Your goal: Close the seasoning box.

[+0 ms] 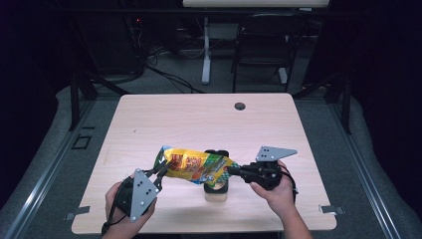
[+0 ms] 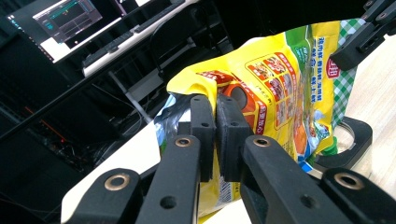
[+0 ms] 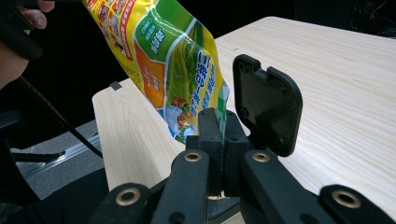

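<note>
Low in the frame's middle, both tongs pinch the snack bag above the black-lidded container; pouring seems yet undone.

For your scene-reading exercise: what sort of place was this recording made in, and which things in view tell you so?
Probably a lab or office workroom set up for recording. A lone pale wooden table stands on grey carpet, a computer monitor glows on a desk nearby, and cables trail beneath an office chair and a second desk behind.
</note>
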The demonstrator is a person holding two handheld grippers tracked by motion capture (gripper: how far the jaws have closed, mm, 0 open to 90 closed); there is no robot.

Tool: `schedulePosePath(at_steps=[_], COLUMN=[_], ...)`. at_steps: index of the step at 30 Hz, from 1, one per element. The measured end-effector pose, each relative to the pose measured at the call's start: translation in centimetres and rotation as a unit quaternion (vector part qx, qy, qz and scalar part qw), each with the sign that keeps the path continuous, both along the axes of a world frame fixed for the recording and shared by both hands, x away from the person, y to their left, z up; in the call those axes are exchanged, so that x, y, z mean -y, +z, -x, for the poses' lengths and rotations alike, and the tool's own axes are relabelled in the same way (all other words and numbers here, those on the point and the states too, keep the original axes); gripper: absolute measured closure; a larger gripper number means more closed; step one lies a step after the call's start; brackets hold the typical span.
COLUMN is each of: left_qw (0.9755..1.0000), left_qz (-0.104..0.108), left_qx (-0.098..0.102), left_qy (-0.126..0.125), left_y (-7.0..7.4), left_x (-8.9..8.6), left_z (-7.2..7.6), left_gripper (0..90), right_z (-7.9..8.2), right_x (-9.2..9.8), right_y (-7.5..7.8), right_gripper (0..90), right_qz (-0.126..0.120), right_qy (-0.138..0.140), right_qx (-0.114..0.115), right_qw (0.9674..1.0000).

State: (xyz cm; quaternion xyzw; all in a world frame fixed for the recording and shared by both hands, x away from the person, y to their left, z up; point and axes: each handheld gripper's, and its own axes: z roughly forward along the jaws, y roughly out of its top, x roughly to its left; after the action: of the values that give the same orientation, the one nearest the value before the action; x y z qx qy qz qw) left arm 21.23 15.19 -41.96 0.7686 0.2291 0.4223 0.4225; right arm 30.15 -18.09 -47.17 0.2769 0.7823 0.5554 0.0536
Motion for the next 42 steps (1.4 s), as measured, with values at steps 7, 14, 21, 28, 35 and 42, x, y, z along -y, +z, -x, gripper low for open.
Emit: schedulePosePath(at_steps=[7,14,21,28,35,42], left_qw=[1.0000,0.9999,0.9999,0.9998,0.9998,0.9999], left_qz=[0.001,0.006,0.009,0.003,0.004,0.003], left_qx=[-0.003,-0.012,-0.007,-0.020,-0.018,-0.009], left_qy=[-0.004,-0.005,-0.008,-0.007,-0.008,-0.009], left_y=[-0.10,-0.31,-0.15,-0.88,-0.85,-0.69], left_x=[0.19,0.26,0.43,0.63,0.64,0.71], left_z=[-0.15,-0.38,-0.24,-0.62,-0.50,-0.15], left_gripper=[87.1,87.1,87.1,87.2,87.2,87.2], right_z=[-0.11,-0.14,-0.10,-0.21,-0.26,-0.18], right_x=[0.38,0.67,0.87,0.79,0.72,0.82], right_y=[0.07,0.19,0.33,-0.02,-0.15,-0.07], right_gripper=[90.0,89.9,89.9,89.9,89.7,89.4], right_qz=[0.003,-0.001,-0.006,0.015,0.013,0.003], right_qy=[0.004,0.003,-0.010,-0.020,-0.023,-0.028], right_qx=[-0.009,-0.012,-0.002,0.001,0.002,0.008], right_qw=[0.9999,0.9999,0.9999,0.9997,0.9997,0.9996])
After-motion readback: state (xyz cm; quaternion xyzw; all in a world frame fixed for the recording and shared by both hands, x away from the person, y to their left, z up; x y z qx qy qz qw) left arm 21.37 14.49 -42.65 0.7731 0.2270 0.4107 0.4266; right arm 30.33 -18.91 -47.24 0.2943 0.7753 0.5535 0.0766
